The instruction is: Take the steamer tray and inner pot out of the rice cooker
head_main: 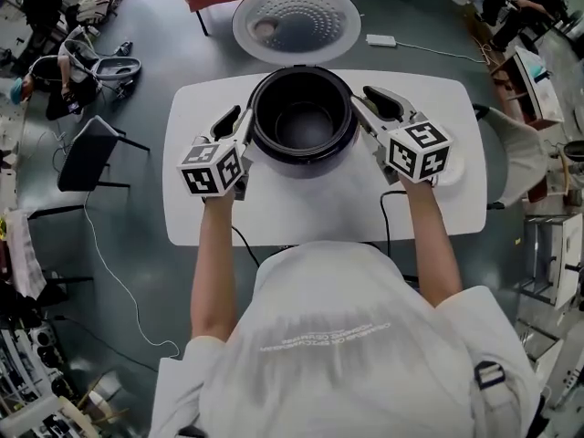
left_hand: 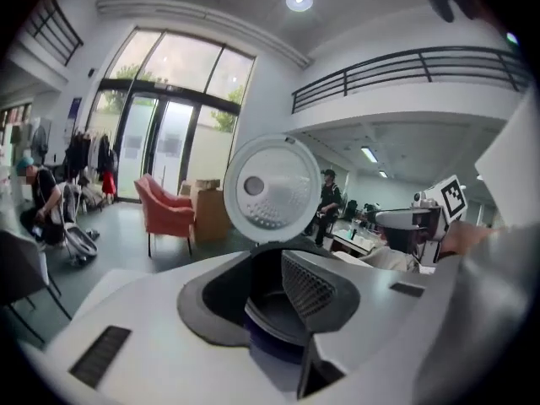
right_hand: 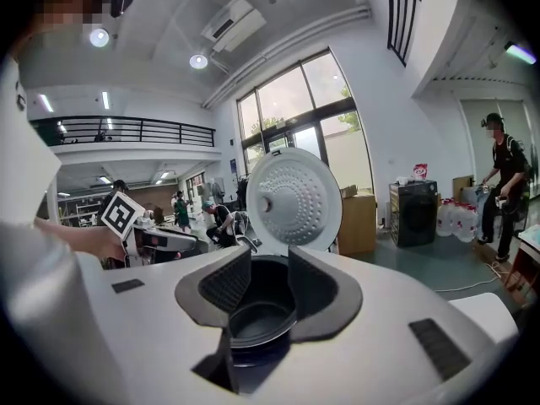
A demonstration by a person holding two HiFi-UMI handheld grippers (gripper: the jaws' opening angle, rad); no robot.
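My left gripper is open. Its jaws stand well apart with nothing clamped, and the dark rim of the pot runs through the gap. My right gripper is open about as wide and also holds nothing; I look between its jaws down into the pot.

From the cooker, the left gripper sits at 9 o'clock on the rim and the right at 3 o'clock. The lid stands open at 12 o'clock. The pot sits in the cooker, mid-table, and I see no steamer tray in it. A pale disc lies on the table just beyond my right gripper, at 3 o'clock. I can't tell whether that's the tray.

I judge the step in hand to be the two-sided grasp on the pot rim. To do it well, each gripper needs one jaw inside the wall and one outside, set squarely opposite each other. I'd close both evenly, because the rim is thin and smooth and a shallow bite could slip. Then I'd lift straight up and level, staying clear of the lid at 12 o'clock.
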